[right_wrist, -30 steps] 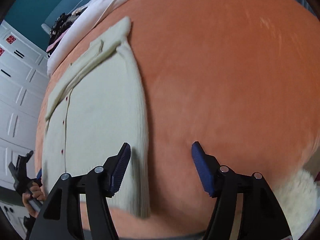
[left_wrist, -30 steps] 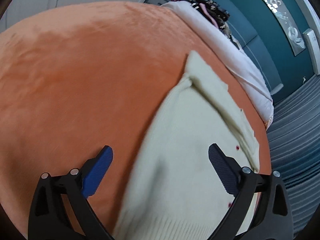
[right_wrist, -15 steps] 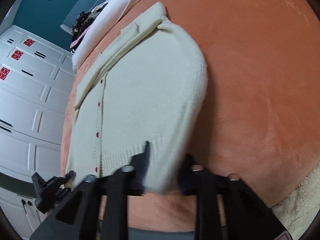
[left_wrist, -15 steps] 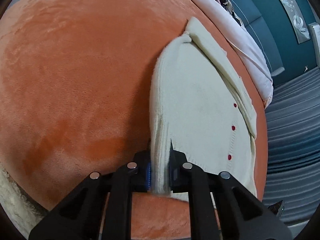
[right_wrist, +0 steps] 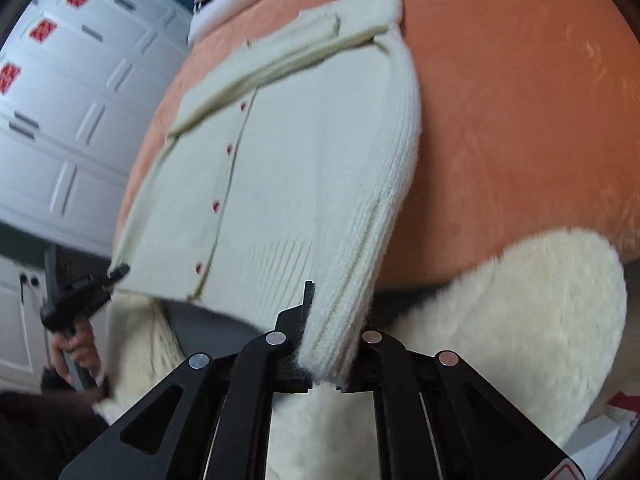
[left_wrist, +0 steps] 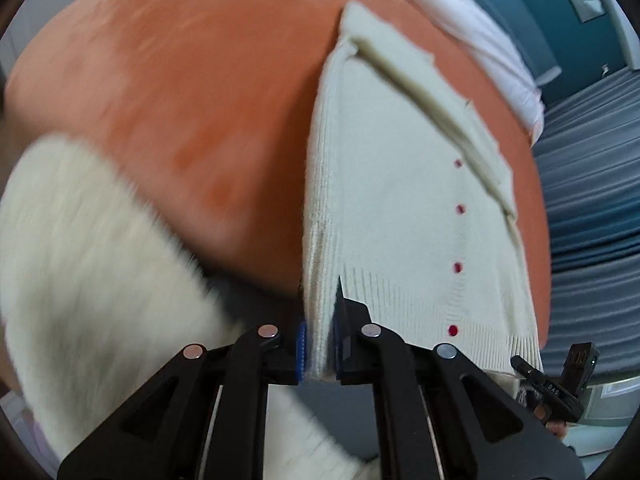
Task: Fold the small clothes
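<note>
Left gripper [left_wrist: 319, 354]: low at hem, fingers pinching cardigan [left_wrist: 400, 184] edge;
Right gripper [right_wrist: 325, 354]: likewise clamped on hem;
Buttons [left_wrist: 458, 210]: four red

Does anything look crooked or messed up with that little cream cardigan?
Nothing is torn or spilled. The cardigan lies buttoned on the orange blanket, its bottom corners pinched by the left gripper and right gripper. Only the folded sleeve strip across the top sits slanted.
</note>
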